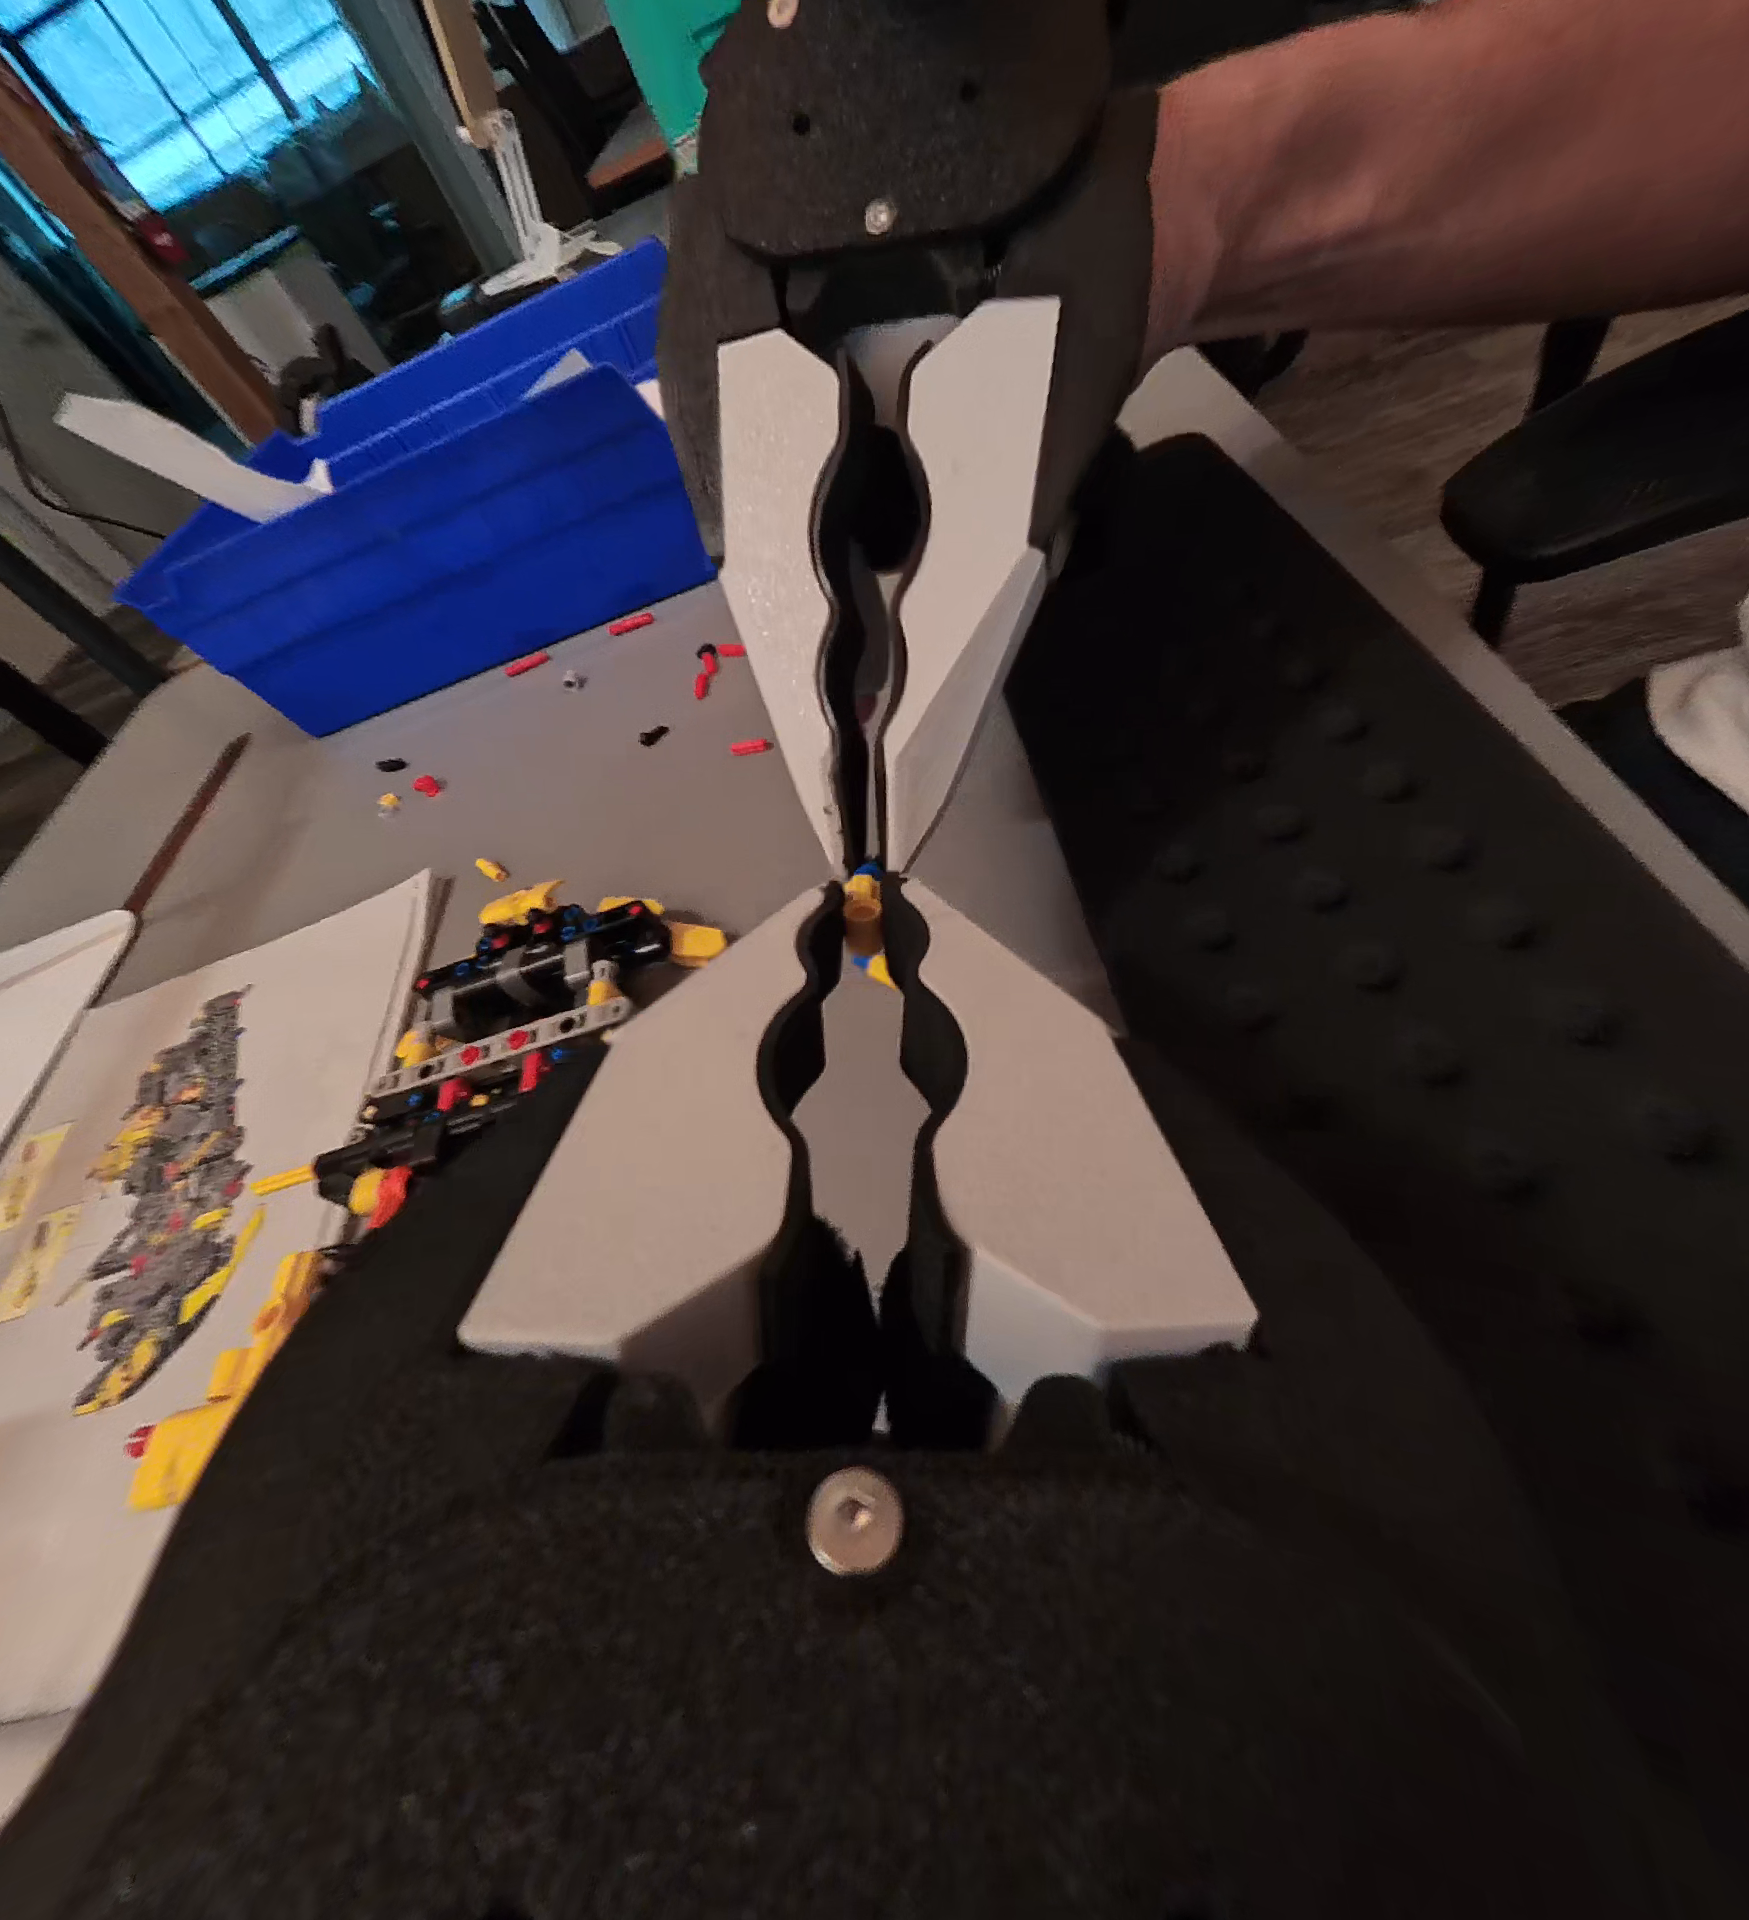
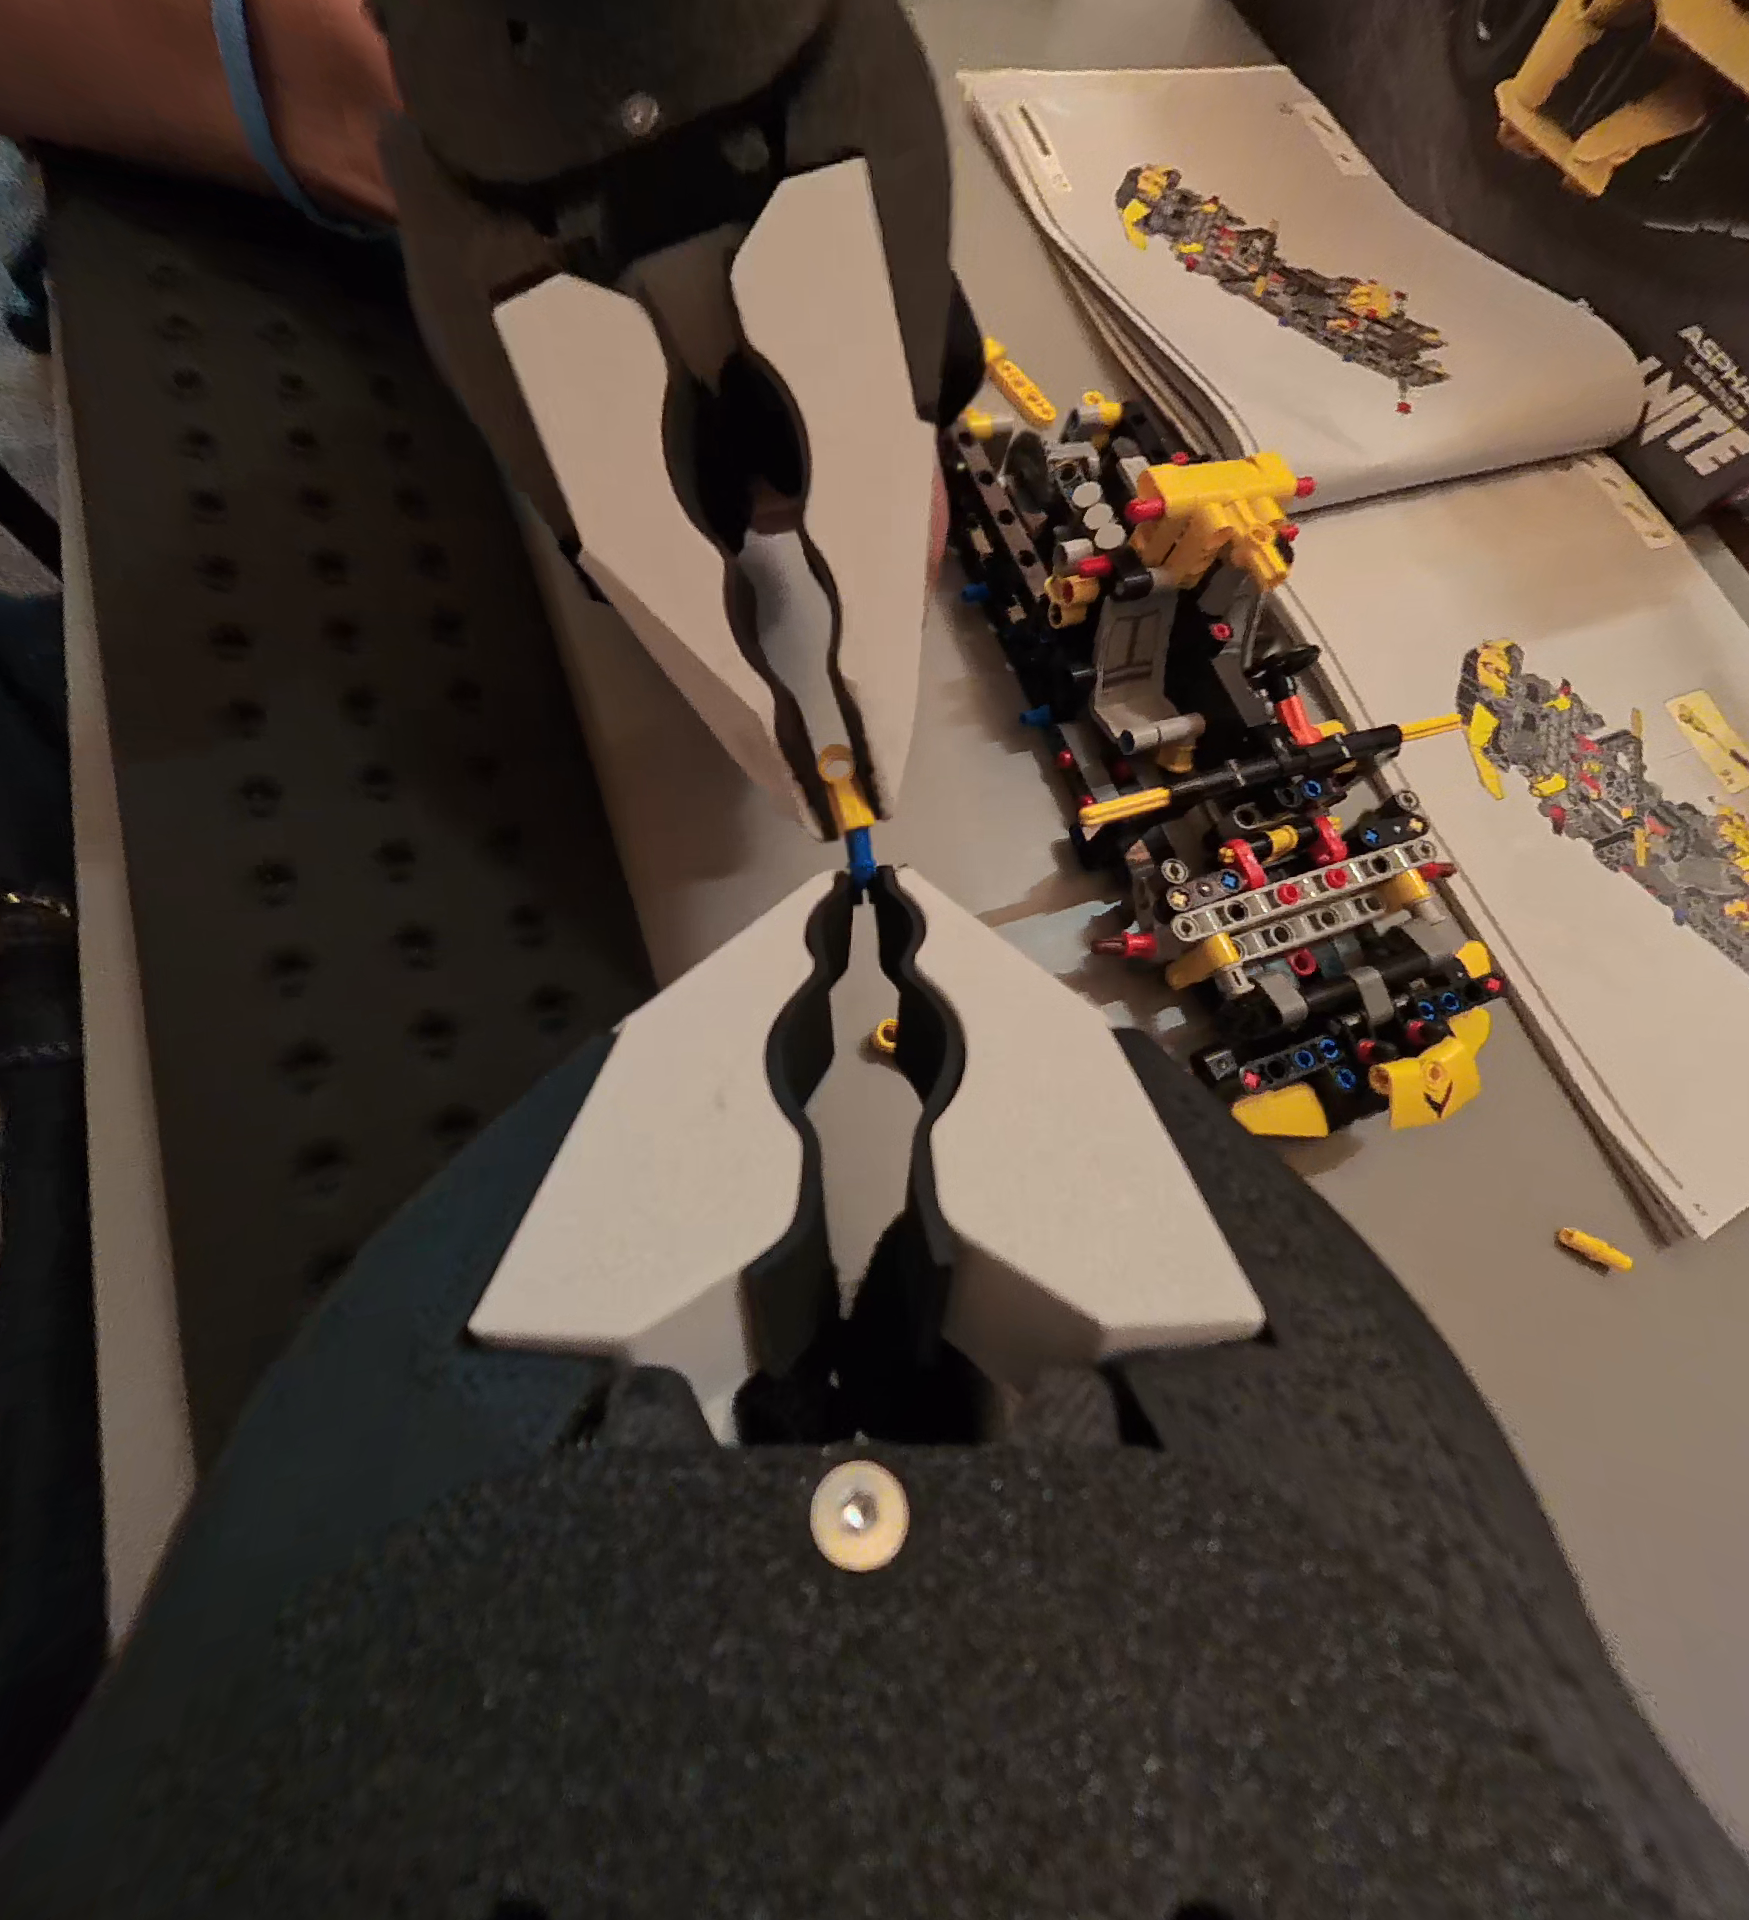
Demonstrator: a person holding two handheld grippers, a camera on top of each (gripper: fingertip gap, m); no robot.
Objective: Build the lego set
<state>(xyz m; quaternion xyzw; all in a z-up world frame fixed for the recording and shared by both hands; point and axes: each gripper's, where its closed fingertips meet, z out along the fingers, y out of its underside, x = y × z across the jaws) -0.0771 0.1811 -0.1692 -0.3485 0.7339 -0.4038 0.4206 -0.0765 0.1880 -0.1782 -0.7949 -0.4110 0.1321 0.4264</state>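
— Two grippers tip to tip, why?
— Left gripper [image 1: 862, 914] pinches the yellow connector [image 2: 837, 792]; right gripper [image 2: 865, 883] grips the blue pin [image 2: 859, 854], likely pressing it in. Chassis [image 2: 1254, 790] waits beside them

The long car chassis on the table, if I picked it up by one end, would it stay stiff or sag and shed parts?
The chassis would probably stay fairly stiff, since long studded beams run along it. It looks heavy for a pinch, being dense with parts. Loosely attached bits like the protruding yellow axle or the front yellow panels might pop off, so supporting it near the middle seems safer.
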